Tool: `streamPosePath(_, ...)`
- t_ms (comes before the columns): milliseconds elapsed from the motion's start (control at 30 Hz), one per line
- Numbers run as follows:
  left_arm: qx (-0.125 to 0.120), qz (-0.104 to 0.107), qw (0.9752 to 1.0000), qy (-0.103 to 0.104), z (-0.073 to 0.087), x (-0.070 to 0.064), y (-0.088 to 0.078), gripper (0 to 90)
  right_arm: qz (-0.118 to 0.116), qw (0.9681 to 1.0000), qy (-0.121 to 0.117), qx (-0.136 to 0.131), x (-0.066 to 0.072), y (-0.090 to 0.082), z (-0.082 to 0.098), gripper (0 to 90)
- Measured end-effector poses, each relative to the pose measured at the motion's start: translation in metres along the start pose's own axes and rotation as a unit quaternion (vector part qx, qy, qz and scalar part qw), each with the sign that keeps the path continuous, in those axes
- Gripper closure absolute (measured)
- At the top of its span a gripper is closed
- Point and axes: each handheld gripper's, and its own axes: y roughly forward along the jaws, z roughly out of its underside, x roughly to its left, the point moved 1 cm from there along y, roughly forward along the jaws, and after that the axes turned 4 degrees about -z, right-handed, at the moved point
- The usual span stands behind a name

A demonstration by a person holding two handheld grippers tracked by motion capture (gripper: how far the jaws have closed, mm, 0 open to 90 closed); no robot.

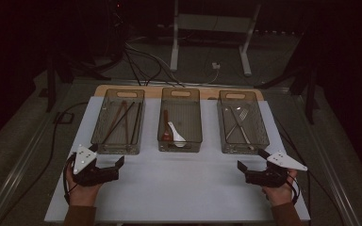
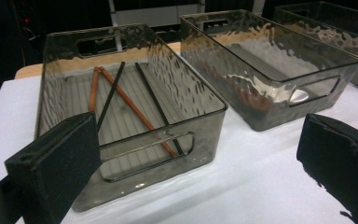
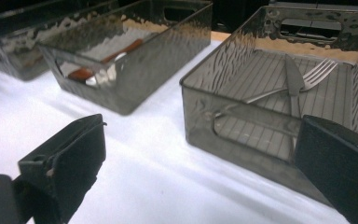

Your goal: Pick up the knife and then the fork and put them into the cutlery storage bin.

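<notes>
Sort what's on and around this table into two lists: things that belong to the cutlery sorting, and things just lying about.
Belongs to the job:
left bin with chopsticks
middle bin with spoons
right bin with fork and knife
left gripper, open
right gripper, open

Just lying about:
floor cables
white stand

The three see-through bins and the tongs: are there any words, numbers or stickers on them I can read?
No readable text anywhere.
Left bin, middle bin, right bin: plain, no labels.
Left tongs and right tongs: no marks that can be read.
White table: blank.
</notes>
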Motion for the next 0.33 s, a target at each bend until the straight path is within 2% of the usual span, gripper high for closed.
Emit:
streamPosePath(133,-0.003,-0.002,1.0,-0.001,-0.0009,0.0019,-0.0004,0.6,0.003,0.9999,-0.016,0.004,0.0056,-0.0021,0.0055,2.2)
streamPosePath(333,0.001,-0.005,1.0,-0.002,0.0004,0.0022,0.0003,0.6,-0.002,0.9999,-0.013,0.002,0.008,-0.0003,0.0086,2.0)
